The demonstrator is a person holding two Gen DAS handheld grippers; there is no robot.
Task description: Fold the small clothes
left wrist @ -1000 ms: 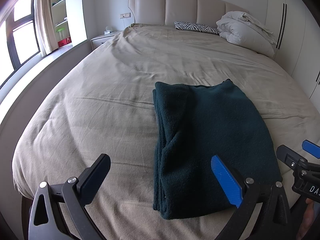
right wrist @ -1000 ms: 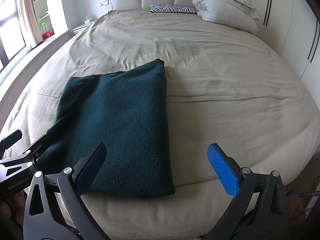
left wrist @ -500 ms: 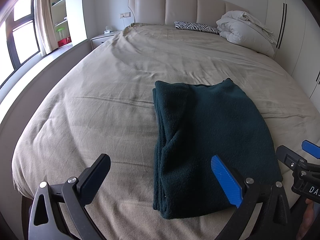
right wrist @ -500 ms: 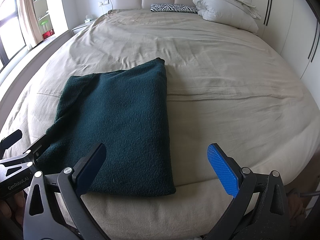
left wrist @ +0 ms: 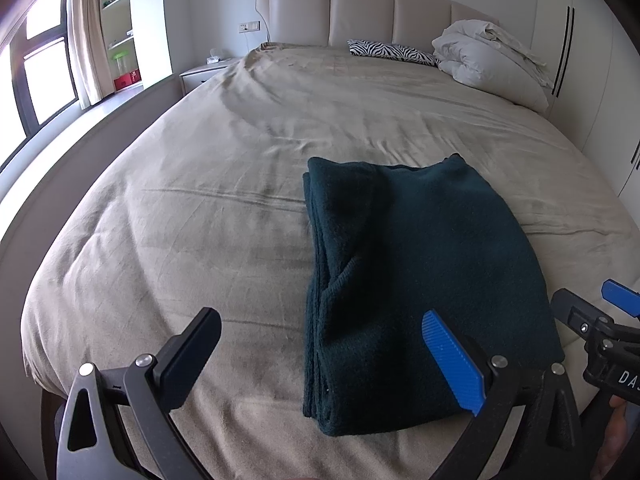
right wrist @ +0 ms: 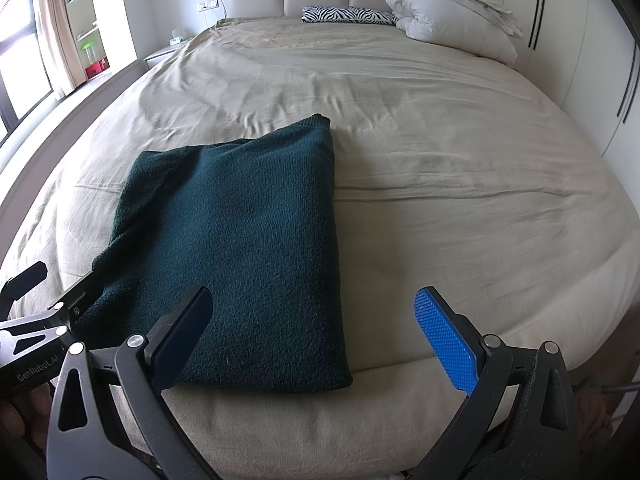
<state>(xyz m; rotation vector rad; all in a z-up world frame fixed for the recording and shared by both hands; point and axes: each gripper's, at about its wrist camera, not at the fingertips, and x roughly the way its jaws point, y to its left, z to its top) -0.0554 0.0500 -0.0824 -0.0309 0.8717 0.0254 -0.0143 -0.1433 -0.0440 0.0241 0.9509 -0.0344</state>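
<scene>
At the bottom of the left wrist view the left gripper (left wrist: 320, 356) is spread wide, holding nothing, one black finger at lower left and one blue-padded finger at lower right over the near end of the garment. In the right wrist view the right gripper (right wrist: 312, 332) is likewise spread and empty, its black finger overlapping the garment's near edge in the picture and its blue finger over bare sheet; whether either touches the fabric cannot be told. Each gripper shows at the edge of the other's view. The dark green knit garment (left wrist: 420, 272) lies folded into a neat rectangle near the foot of the bed (left wrist: 200, 200), right of centre in the left view and left of centre in the right view, its stacked layers visible along its left side. Beyond it stretches wrinkled beige sheet. At the top, against the padded headboard (left wrist: 360, 12), lie a zebra-print pillow (left wrist: 390, 53) and a bundled white duvet (left wrist: 486, 56).
</scene>
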